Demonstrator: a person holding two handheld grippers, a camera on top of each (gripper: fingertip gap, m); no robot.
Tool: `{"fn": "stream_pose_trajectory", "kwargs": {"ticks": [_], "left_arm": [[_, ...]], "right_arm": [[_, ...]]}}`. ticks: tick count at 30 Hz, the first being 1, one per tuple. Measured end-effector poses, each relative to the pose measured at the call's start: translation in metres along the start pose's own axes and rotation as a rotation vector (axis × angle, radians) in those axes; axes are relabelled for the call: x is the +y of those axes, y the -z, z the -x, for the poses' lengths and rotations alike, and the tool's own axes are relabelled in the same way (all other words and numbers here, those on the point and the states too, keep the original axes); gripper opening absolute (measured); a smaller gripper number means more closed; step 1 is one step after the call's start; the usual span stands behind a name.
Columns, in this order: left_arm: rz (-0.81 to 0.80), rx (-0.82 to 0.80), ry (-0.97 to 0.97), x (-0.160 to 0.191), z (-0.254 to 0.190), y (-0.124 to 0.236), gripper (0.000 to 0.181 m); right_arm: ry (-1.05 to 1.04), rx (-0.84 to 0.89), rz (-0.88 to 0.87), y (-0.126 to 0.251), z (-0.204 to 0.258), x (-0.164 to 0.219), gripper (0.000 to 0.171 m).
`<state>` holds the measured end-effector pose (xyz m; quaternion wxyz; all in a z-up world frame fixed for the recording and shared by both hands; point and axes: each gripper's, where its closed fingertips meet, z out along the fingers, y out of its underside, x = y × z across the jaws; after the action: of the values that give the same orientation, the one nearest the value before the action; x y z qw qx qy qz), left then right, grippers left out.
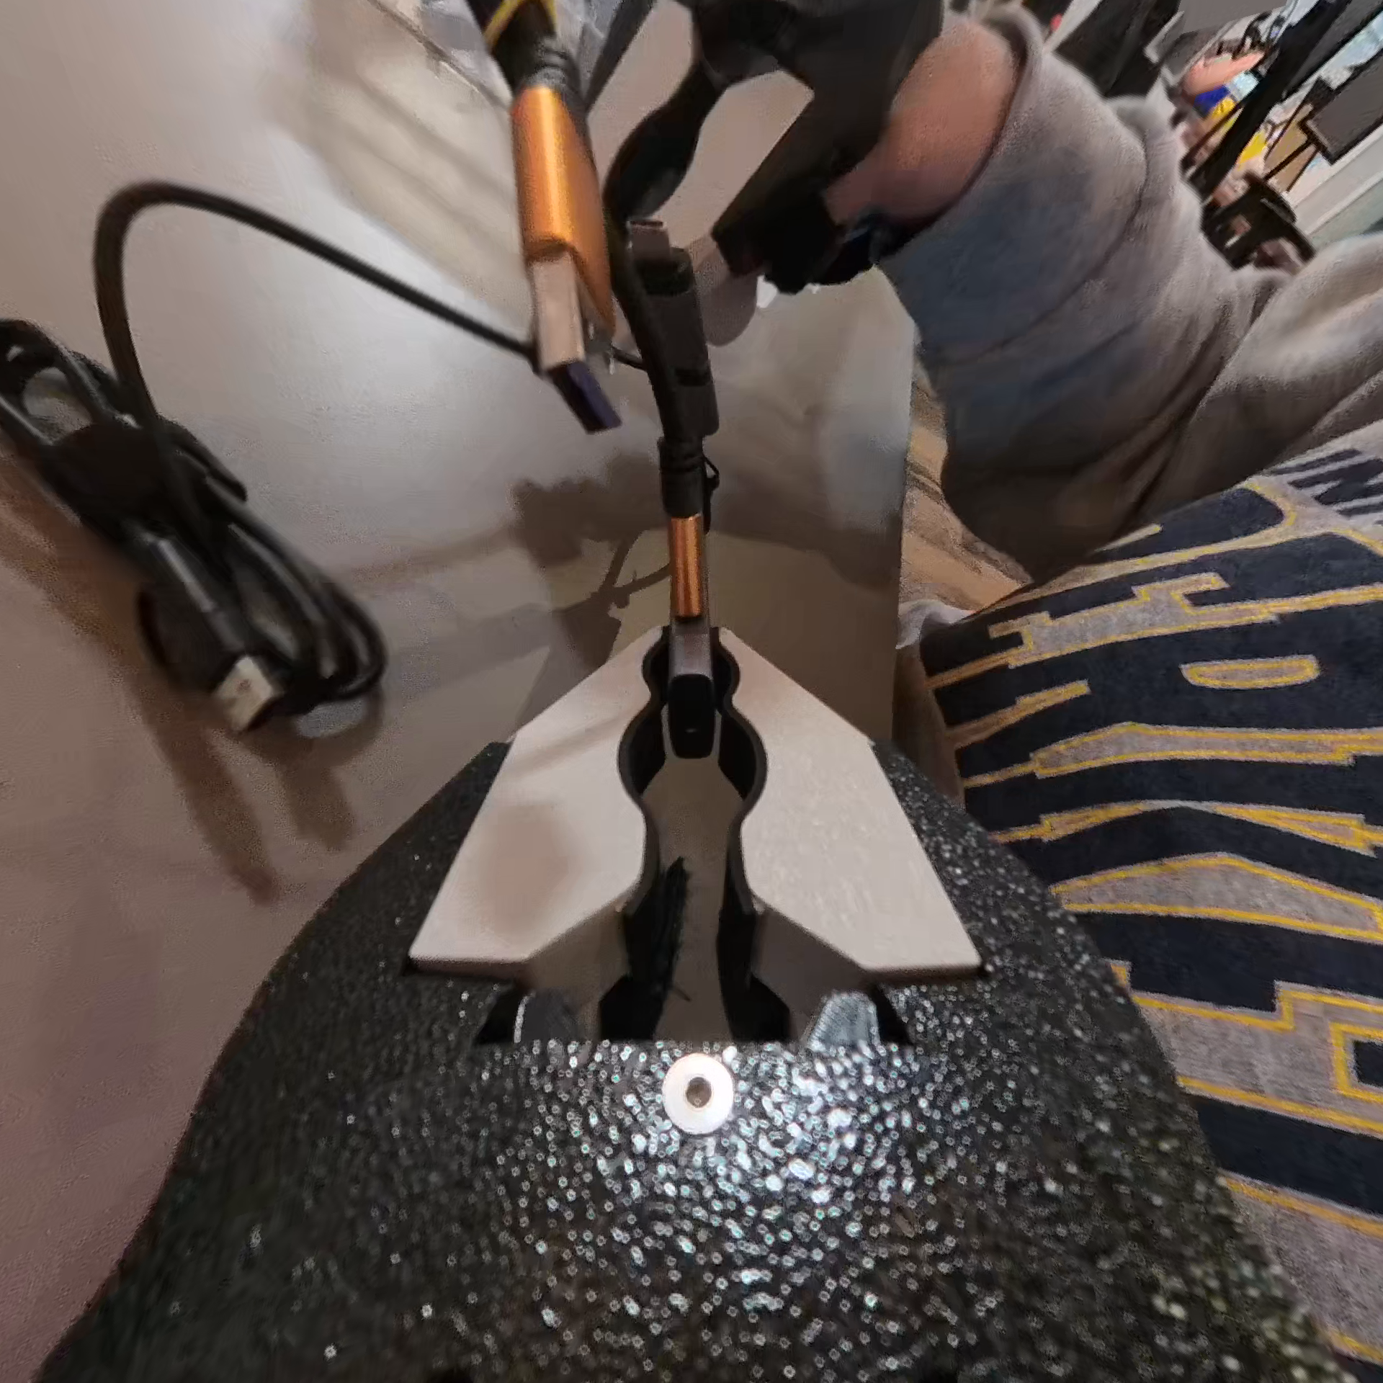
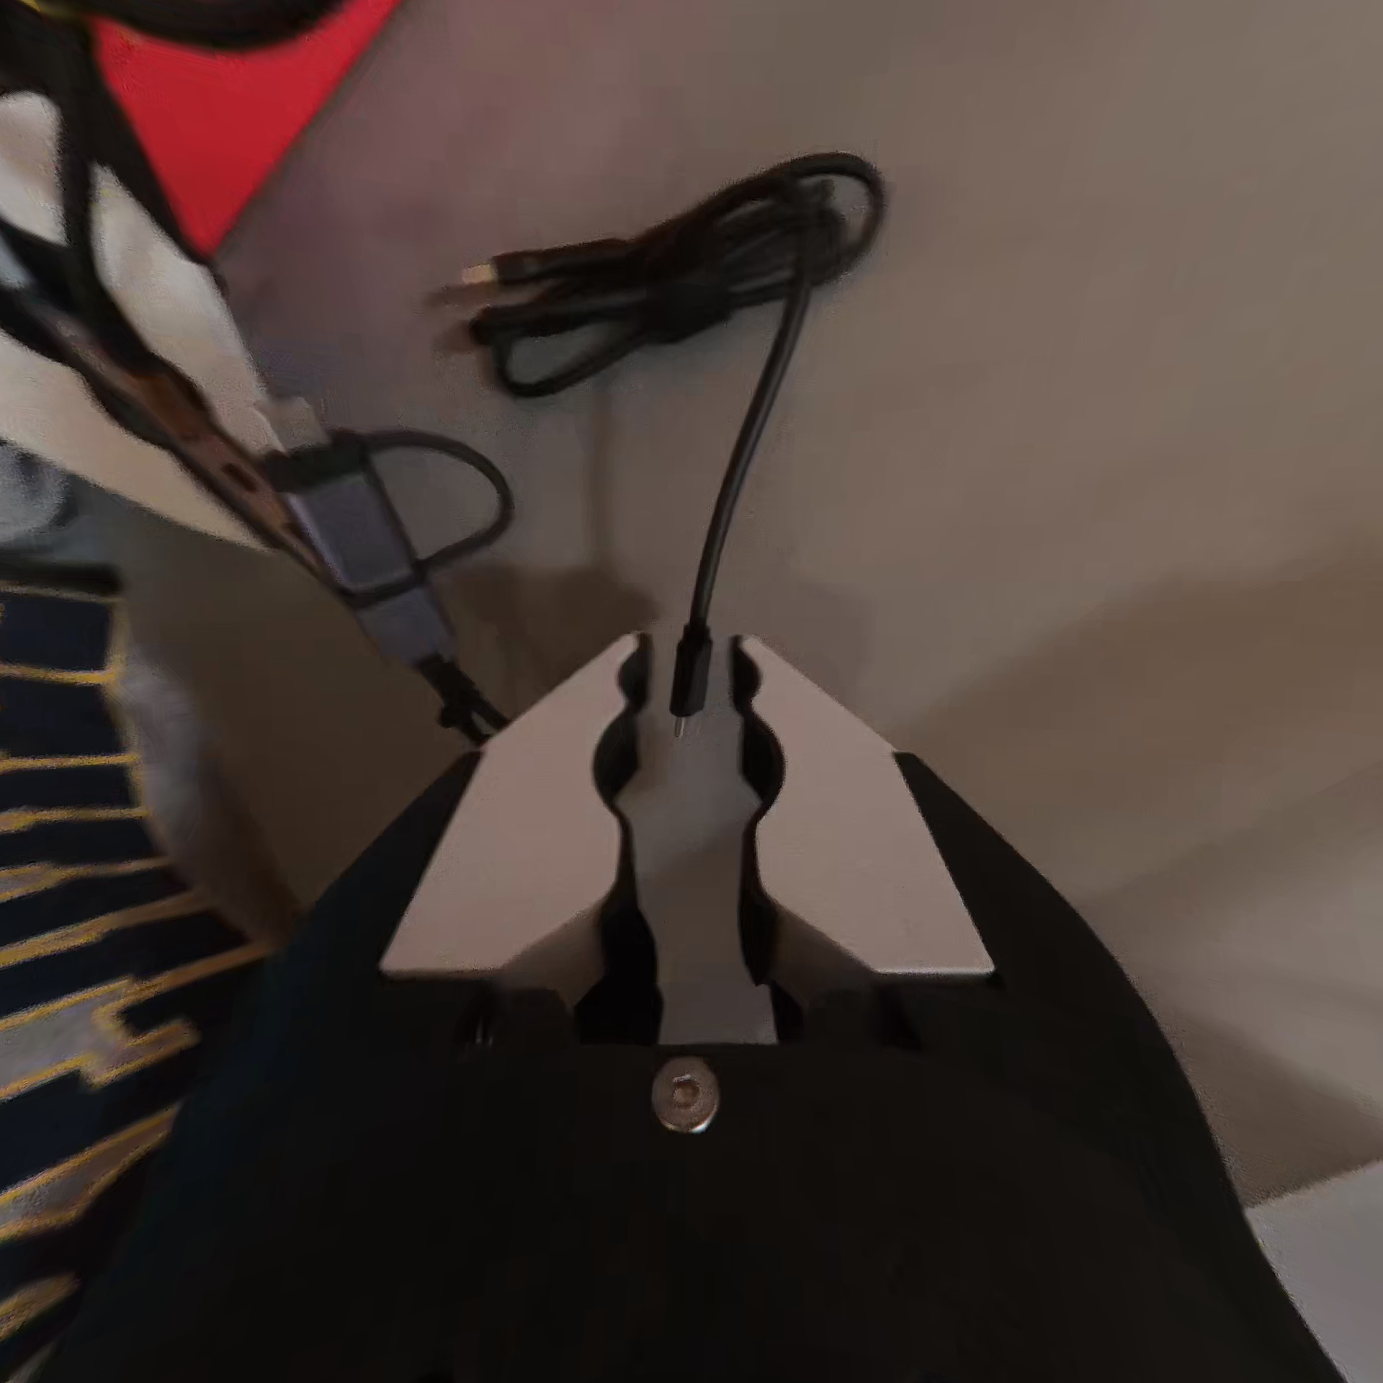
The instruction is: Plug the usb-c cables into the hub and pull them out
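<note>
Clearly, the left gripper (image 1: 688, 700) is pinching a small black connector body (image 1: 687, 703) between its pale fingers (image 1: 569, 793), its jaws closed on it near their tips. From this connector a short cable stub is rising forward, wearing a copper-coloured sleeve (image 1: 687, 569) and then black strain relief, and it is ending in a second dark plug (image 1: 662, 299) held up in the air. Beside that plug, a larger connector with an orange metal shell (image 1: 557, 217) and a purple-tipped flat end is hanging down from above, slightly blurred. A coiled black cable bundle (image 1: 187, 569) is lying on the beige table (image 1: 299, 374) to the left, and a person's grey sleeve (image 1: 1048, 284) is reaching in from the right over a patterned navy and yellow cloth (image 1: 1197, 748). In the right wrist view, the right gripper (image 2: 685, 685) is holding a slim black usb-c plug (image 2: 687, 677) between its tips, metal tip pointing back toward the camera; the jaws are standing close around it, though contact on both sides is hard to confirm. Its thin black cable (image 2: 741, 464) is arching up to the coiled bundle (image 2: 673, 284) on the table. At the left, a grey hub (image 2: 359, 539) is showing, tilted and blurred, held off the table.
</note>
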<state>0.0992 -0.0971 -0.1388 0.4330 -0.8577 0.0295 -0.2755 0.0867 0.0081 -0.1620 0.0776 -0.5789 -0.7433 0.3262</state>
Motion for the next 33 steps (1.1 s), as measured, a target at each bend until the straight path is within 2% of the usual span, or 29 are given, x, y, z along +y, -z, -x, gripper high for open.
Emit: {"fn": "stream_pose_trajectory", "kwargs": {"ticks": [1,2,6,8,12,16,17,18,22,28,31,33], "left_arm": [[0.002,0.006,-0.006,0.001,-0.002,0.001,0.006],[0.003,0.009,-0.008,0.002,-0.003,0.002,0.006],[0.009,0.009,-0.029,0.002,-0.005,0.002,0.006],[0.012,0.014,-0.044,0.002,-0.006,0.002,0.006],[0.021,0.029,-0.058,0.004,-0.010,0.002,0.006],[0.026,0.029,-0.073,0.005,-0.012,0.002,0.006],[0.026,0.028,-0.072,0.005,-0.011,0.003,0.006],[0.024,0.028,-0.071,0.005,-0.011,0.003,0.006],[0.003,0.002,-0.080,0.001,-0.009,0.003,0.006],[-0.114,-0.191,-0.162,-0.022,0.011,0.005,0.006],[-0.129,-0.289,-0.228,-0.028,0.021,0.002,0.006],[-0.122,-0.366,-0.274,-0.030,0.028,0.002,0.006]], "right_arm": [[-0.001,-0.036,0.002,0.004,0.005,-0.005,0.033],[0.013,-0.056,0.000,0.010,0.006,-0.011,0.039],[0.059,-0.179,0.110,0.022,0.010,-0.021,0.030],[0.031,-0.227,0.171,0.014,0.007,-0.024,0.028],[-0.032,-0.381,0.349,-0.006,0.011,-0.006,0.030],[0.028,-0.474,0.374,-0.023,0.016,-0.001,0.033],[0.032,-0.478,0.394,-0.025,0.017,0.002,0.025],[0.044,-0.476,0.389,-0.027,0.018,0.003,0.009],[0.059,-0.403,0.181,-0.022,0.014,-0.026,0.002],[0.044,-0.133,-0.218,0.025,-0.011,-0.076,0.002],[-0.037,-0.091,-0.349,0.044,-0.017,-0.084,0.002],[-0.081,-0.057,-0.370,0.049,-0.024,-0.080,0.002]]}}
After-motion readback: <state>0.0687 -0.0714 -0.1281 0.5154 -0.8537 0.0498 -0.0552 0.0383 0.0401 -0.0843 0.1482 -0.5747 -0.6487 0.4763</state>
